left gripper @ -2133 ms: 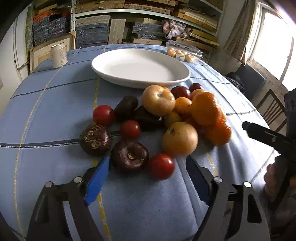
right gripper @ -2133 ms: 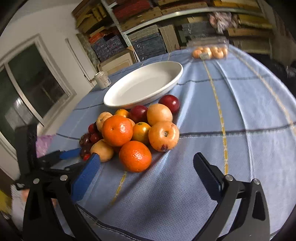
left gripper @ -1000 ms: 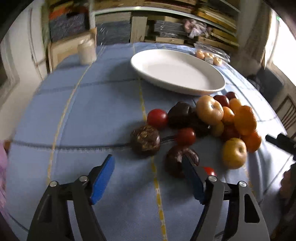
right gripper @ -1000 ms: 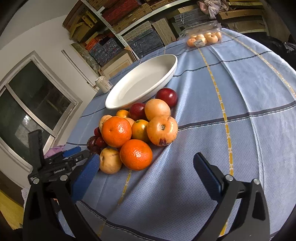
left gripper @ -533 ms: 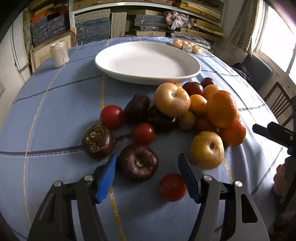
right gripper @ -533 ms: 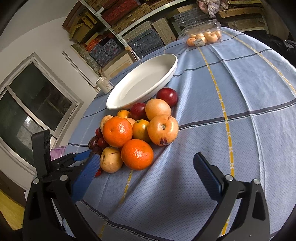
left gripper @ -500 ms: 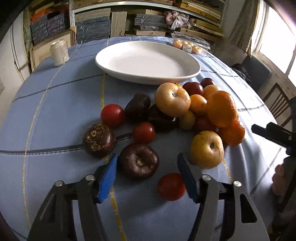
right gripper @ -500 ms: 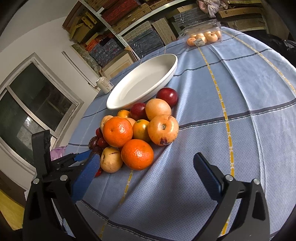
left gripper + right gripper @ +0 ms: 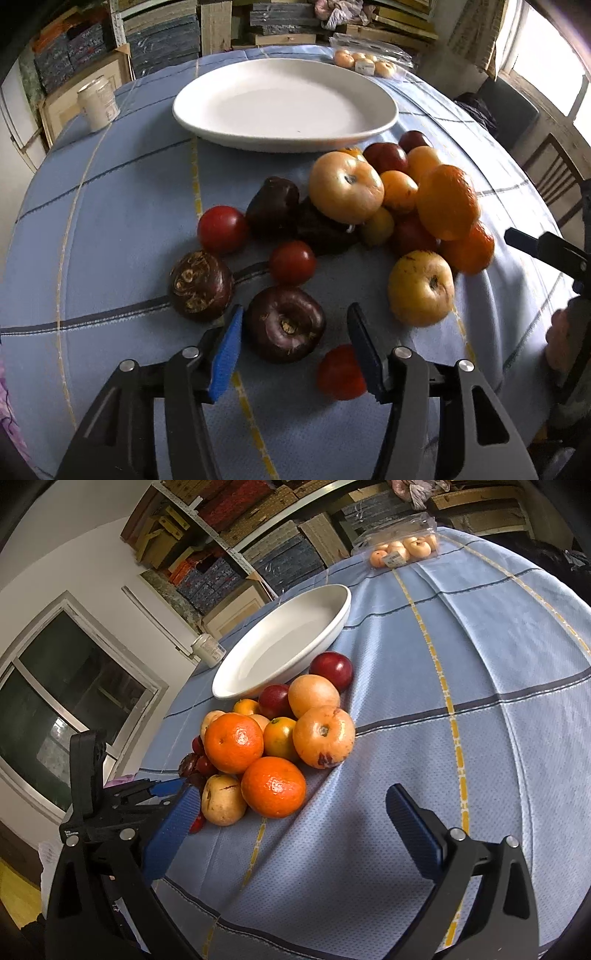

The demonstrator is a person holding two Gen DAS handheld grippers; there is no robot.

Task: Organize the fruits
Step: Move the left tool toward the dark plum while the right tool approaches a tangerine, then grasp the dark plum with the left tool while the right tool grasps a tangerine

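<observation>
1. Now we see the left gripper (image 9: 293, 341) set around a dark purple fruit (image 9: 284, 324) on the blue tablecloth (image 9: 110, 206); two seconds ago its jaws stood wide and short of this fruit.
2. Its jaws have just been closing, from a wide gap a second ago to a narrower one. The blue pads flank the fruit closely, the left pad nearly at its skin, the right pad with a visible gap; we cannot see a firm grip.
3. Relative to that fruit, a second dark fruit (image 9: 201, 290) lies just to its left, a red tomato (image 9: 291, 262) just beyond it, and another red tomato (image 9: 338, 373) just to its right, partly behind the right jaw.
4. Farther beyond the dark purple fruit lies the heap of yellow apples (image 9: 421, 288) and oranges (image 9: 448, 201), placed as it was half a second ago.
5. The white plate (image 9: 284, 103) sits well beyond the dark purple fruit with nothing on it, as in all earlier frames.
6. The right gripper (image 9: 291, 834) hangs wide open over bare cloth, holding nothing, its view unchanged from a second ago. The same heap (image 9: 273, 792) lies ahead of its jaws.
</observation>
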